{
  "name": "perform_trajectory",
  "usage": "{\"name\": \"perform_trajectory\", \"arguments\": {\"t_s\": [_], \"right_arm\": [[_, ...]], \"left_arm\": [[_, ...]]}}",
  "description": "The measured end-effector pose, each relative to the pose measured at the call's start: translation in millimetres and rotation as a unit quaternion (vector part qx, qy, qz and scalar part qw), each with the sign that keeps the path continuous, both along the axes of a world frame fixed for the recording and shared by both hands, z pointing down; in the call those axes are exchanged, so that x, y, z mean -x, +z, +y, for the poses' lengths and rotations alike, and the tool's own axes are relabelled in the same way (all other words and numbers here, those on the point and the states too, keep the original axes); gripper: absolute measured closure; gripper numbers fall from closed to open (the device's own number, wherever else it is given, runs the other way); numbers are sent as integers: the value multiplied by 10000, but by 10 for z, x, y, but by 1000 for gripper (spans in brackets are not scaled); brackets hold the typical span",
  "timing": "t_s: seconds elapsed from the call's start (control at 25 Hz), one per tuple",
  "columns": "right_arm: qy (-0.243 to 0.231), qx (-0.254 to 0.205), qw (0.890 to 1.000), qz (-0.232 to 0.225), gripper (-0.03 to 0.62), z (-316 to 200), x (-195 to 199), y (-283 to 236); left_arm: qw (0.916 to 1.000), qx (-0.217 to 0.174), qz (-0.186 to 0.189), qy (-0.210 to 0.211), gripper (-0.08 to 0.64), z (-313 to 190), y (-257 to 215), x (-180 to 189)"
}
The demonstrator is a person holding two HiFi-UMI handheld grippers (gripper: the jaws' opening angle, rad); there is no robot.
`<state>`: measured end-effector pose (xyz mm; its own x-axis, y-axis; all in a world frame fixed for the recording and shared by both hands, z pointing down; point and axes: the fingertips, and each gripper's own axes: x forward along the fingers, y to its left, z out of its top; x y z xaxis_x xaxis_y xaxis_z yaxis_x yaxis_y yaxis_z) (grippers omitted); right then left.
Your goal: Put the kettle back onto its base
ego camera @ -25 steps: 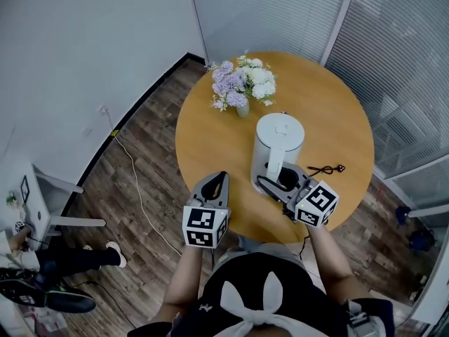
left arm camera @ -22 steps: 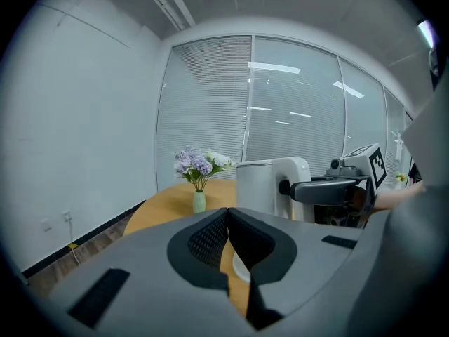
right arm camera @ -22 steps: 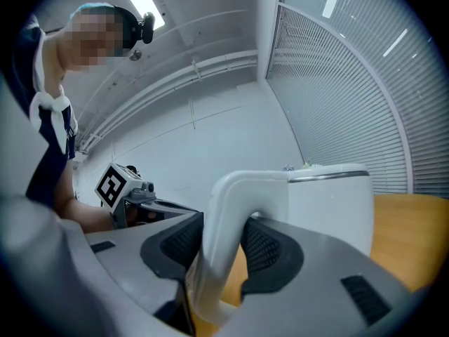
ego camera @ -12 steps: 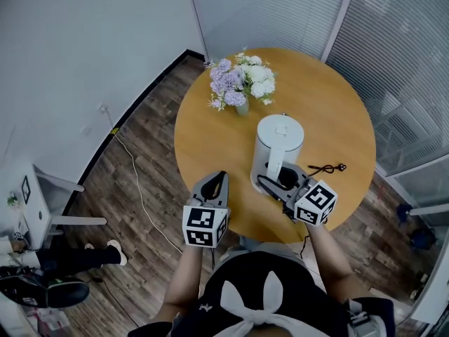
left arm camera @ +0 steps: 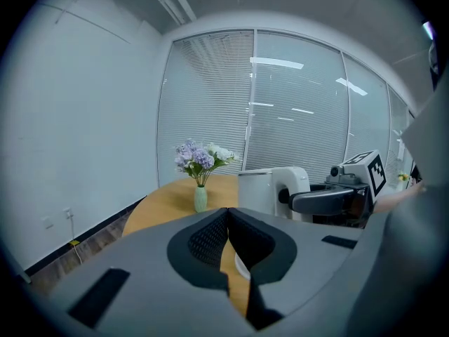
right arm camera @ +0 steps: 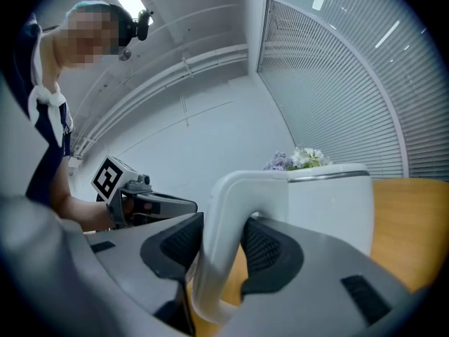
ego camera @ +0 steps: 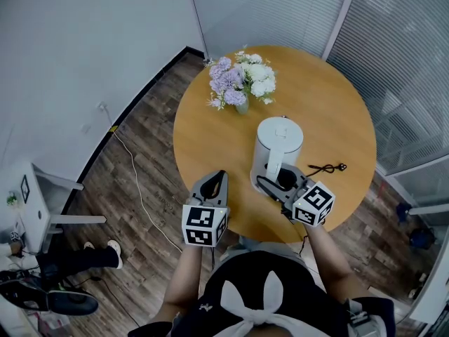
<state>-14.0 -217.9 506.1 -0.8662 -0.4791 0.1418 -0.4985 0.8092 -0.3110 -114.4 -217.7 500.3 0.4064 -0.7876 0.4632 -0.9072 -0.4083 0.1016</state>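
Kettle looks stiff, slick, maybe heavy (fill unseen), so right gripper clamps its handle while left gripper sits pinched, empty.

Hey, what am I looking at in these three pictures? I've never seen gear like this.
A person holds a two-jaw gripper in each hand; the marker cubes are part of them. One picture comes from a camera on the person's head, looking down; the other two come from cameras on the grippers. On the round wooden table are a vase of flowers and a black cord. The right gripper grips the white kettle by its handle; the left gripper is shut and empty.
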Motion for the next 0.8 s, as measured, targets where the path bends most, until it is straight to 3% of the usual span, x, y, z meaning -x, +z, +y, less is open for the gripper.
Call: {"name": "perform_trajectory", "arguments": {"t_s": [0.8], "right_arm": [[57, -31, 9999, 134, 423, 245, 61, 152]], "left_arm": [[9998, 71, -59, 149, 534, 20, 86, -47]]}}
